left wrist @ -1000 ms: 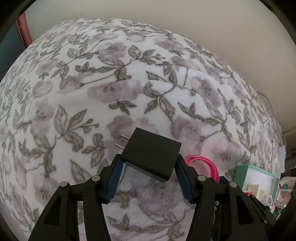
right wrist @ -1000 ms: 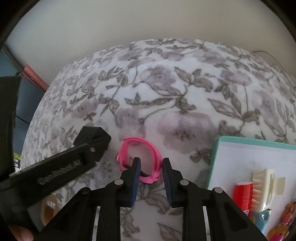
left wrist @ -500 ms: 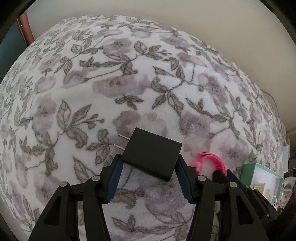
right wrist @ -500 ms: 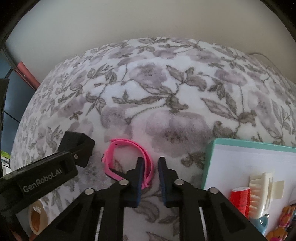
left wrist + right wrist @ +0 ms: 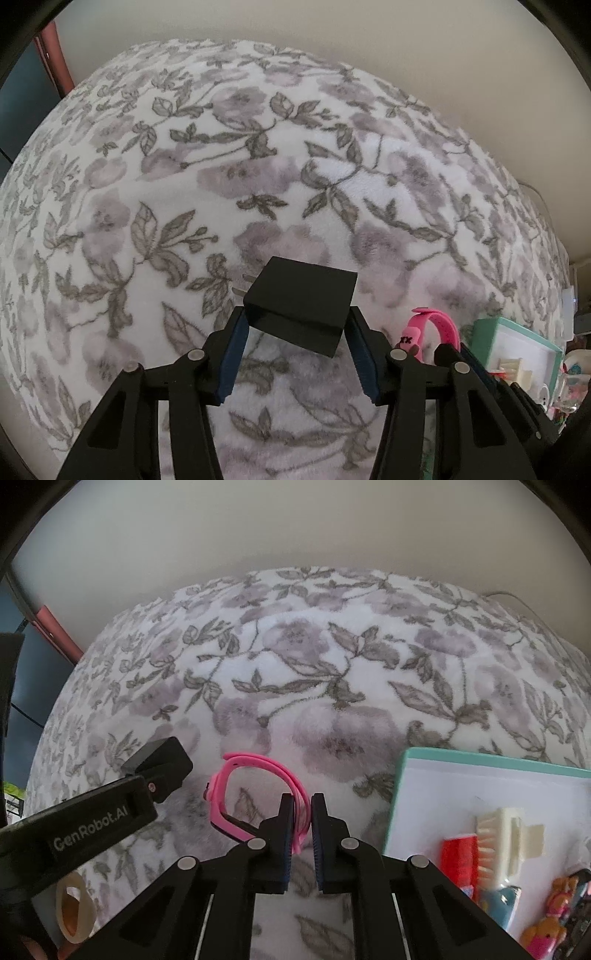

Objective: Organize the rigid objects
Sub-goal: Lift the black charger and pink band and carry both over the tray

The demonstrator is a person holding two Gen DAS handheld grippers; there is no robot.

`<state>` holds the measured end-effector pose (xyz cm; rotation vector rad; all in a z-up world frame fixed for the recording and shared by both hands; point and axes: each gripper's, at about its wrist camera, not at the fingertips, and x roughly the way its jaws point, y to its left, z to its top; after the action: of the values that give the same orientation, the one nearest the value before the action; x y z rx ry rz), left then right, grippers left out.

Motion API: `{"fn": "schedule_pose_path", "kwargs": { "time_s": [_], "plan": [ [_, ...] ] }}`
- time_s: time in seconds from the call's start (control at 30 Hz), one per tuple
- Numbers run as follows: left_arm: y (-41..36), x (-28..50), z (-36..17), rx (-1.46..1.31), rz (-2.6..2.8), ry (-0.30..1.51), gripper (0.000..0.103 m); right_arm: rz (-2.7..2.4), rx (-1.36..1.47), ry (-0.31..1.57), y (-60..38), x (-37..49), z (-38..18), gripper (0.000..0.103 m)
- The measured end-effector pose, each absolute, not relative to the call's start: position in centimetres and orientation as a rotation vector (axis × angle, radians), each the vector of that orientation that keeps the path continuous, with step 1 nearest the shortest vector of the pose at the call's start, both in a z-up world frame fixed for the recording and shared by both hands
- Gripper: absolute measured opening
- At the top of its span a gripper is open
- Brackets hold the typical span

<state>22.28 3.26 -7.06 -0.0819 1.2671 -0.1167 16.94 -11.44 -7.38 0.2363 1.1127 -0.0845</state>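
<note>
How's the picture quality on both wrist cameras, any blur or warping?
Left wrist view: heavy fisheye bulge, black corners, floral blanket sharp, teal box at the edge smeared. Right wrist view: same warp, soft even light, pink band clear, no glare.

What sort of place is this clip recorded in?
Most likely a bedroom at home: the work surface is a plush floral blanket against a plain wall, which looks like a bed. A teal-rimmed box of small household items sits on the blanket, and a thin white cable trails at its far edge.
</note>
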Motion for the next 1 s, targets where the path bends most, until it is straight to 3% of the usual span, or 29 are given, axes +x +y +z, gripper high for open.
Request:
{"fn": "schedule_pose_path", "kwargs": {
  "time_s": [0.57, 1.0],
  "plan": [
    [-0.5, 14.3, 1.0, -0.052, -0.232, 1.162, 0.055, -0.179, 0.330, 1.022, -15.8, 7.2, -0.3, 0.010],
    [-7.8, 6.1, 0.9, 0.077, -0.378, 1.171, 0.055, -0.397, 0.479, 1.048, -23.4, -2.3, 0.0, 0.010]
  ]
}}
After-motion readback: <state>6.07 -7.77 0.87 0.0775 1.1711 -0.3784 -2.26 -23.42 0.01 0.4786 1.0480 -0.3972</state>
